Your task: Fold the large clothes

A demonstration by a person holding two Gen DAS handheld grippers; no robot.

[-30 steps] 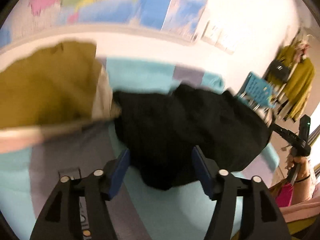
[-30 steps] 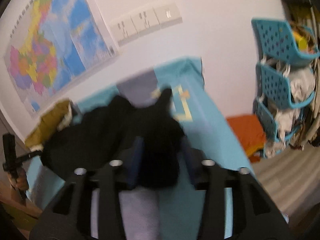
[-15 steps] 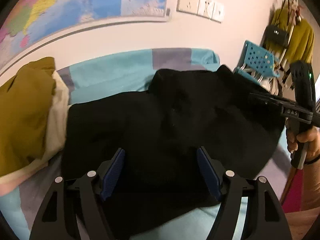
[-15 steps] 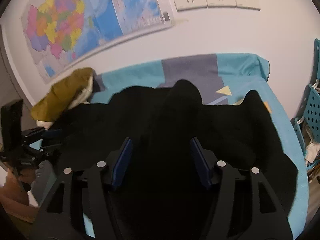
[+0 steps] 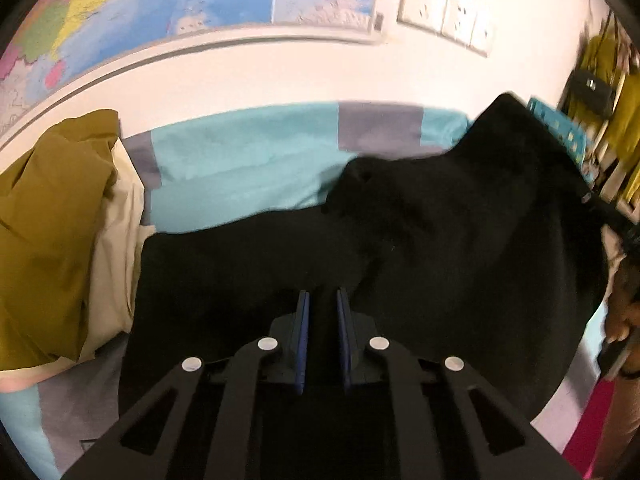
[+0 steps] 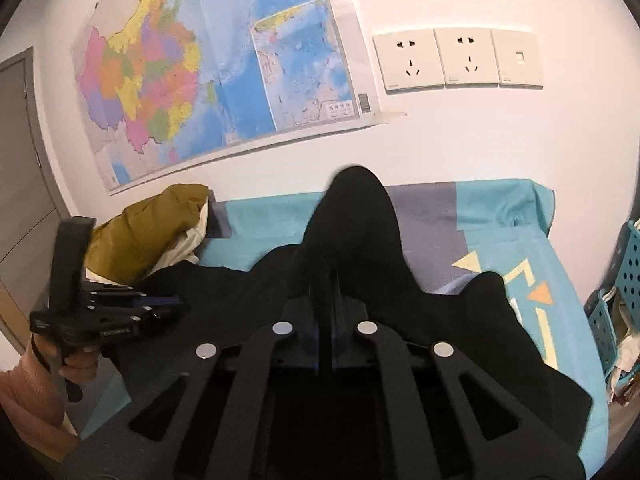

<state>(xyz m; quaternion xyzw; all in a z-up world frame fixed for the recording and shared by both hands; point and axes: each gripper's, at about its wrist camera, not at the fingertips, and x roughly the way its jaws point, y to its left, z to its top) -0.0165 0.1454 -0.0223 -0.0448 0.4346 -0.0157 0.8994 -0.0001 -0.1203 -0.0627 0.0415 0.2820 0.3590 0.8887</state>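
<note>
A large black garment (image 5: 440, 248) lies spread over the teal and grey bed sheet (image 5: 248, 164). My left gripper (image 5: 322, 304) is low over its near edge; its jaws are closing, with black cloth pinched between the blue pads. In the right wrist view the same left gripper (image 6: 176, 304) shows at the left, held by a hand (image 6: 76, 364). My right gripper (image 6: 325, 300) is shut on the black garment (image 6: 460, 340), and a fold of the cloth humps up just beyond its tips. The garment's near part is hidden under both grippers.
A mustard cloth (image 5: 48, 240) lies on a cream one (image 5: 116, 248) at the bed's left end. The wall behind the bed carries a map (image 6: 208, 72) and sockets (image 6: 456, 58). A blue basket rack (image 6: 628, 280) stands right of the bed, with hanging clothes (image 5: 628, 120) beyond it.
Both grippers had wide jaws over the black garment; both jaws have come together on the cloth. The garment's right side now stands raised.
</note>
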